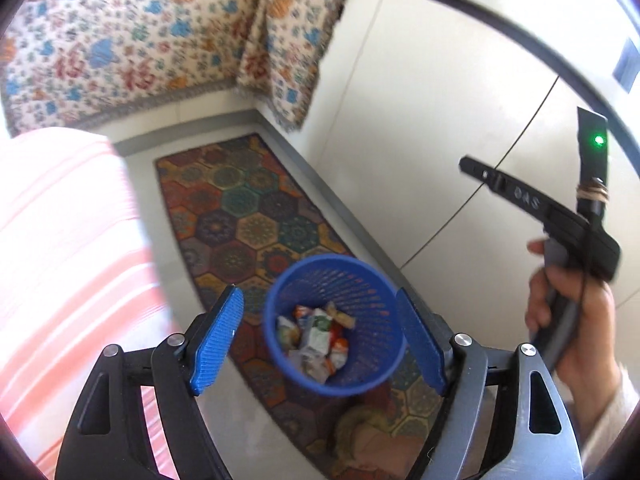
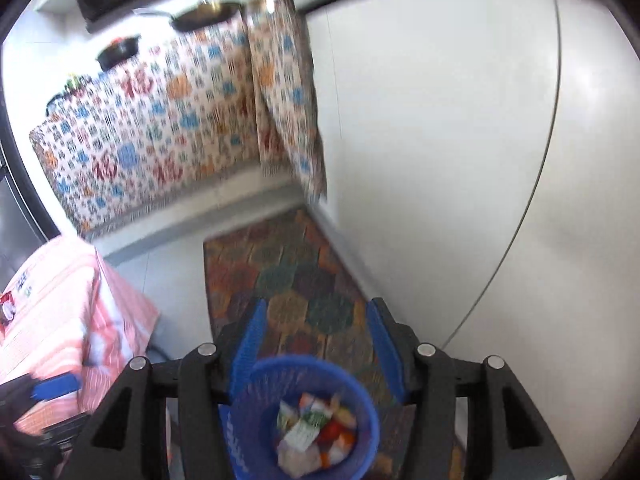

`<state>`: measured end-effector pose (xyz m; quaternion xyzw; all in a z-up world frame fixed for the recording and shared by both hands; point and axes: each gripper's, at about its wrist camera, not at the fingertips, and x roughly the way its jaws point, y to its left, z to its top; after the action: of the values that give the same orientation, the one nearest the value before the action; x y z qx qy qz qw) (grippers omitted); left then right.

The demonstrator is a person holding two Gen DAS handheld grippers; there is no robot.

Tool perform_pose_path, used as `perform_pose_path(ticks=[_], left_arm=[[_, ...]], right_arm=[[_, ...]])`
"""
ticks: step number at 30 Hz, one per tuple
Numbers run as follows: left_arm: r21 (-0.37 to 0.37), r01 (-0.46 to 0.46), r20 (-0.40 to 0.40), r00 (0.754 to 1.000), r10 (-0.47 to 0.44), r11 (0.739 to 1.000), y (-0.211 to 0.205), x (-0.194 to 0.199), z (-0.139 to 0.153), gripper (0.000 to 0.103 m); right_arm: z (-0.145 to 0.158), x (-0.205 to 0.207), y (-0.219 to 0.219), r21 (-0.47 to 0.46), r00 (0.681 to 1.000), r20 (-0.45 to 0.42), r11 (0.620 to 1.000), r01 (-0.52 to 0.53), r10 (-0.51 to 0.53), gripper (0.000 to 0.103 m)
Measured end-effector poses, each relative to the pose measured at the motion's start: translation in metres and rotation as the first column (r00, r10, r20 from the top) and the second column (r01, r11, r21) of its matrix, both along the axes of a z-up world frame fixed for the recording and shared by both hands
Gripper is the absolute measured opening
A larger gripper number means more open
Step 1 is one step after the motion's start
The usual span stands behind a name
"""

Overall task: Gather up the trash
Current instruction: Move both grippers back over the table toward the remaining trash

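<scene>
A blue mesh basket [image 1: 360,280] stands on a patterned rug [image 1: 248,208], holding several crumpled wrappers [image 1: 316,336]. My left gripper [image 1: 318,294] hovers above it, open; its blue pads [image 1: 218,340] frame the basket and hold nothing. A hand [image 1: 576,320] at the right grips the other gripper's handle. In the right wrist view the basket [image 2: 248,412] and the wrappers [image 2: 304,432] show low in the gap of my right gripper [image 2: 316,304]. It is open with nothing between its blue pads [image 2: 384,344].
A floral cloth [image 1: 120,40] hangs over a counter at the back, with dark pans [image 2: 204,14] on top. White cabinet doors [image 1: 440,100] line the right. A pink striped cloth [image 1: 60,240] covers a surface on the left, with packets [image 2: 8,304] on it.
</scene>
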<state>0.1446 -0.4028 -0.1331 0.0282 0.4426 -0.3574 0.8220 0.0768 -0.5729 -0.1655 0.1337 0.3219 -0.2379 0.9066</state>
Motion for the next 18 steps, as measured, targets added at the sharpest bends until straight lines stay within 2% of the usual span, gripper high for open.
perform_pose_path(ticks=[4,7,9,13,15,18], left_arm=[[0.041,-0.085,0.021,0.996,0.084,0.996,0.058,-0.015,0.010,0.084],[0.078,-0.159,0.014,0.987,0.158,0.984,0.109,-0.027,0.010,0.085],[0.102,-0.214,0.027,0.977,0.213,0.971,0.142,-0.034,0.009,0.085],[0.149,-0.337,0.061,0.941,0.332,0.930,0.210,-0.039,-0.001,0.087],[0.166,-0.398,0.062,0.917,0.394,0.902,0.242,-0.036,-0.007,0.087],[0.180,-0.497,0.093,0.868,0.488,0.849,0.288,-0.030,-0.016,0.087]], right_arm=[[0.026,0.001,0.024,-0.102,0.997,0.072,0.995,0.004,0.004,0.054],[0.042,0.006,0.048,-0.162,0.993,0.111,0.987,-0.013,0.031,0.063],[0.050,0.011,0.068,-0.190,0.989,0.132,0.981,-0.039,0.065,0.064],[0.059,0.024,0.108,-0.199,0.978,0.153,0.974,-0.111,0.142,0.064],[0.060,0.031,0.132,-0.199,0.969,0.162,0.968,-0.155,0.188,0.064],[0.059,0.040,0.172,-0.216,0.949,0.168,0.950,-0.227,0.265,0.064]])
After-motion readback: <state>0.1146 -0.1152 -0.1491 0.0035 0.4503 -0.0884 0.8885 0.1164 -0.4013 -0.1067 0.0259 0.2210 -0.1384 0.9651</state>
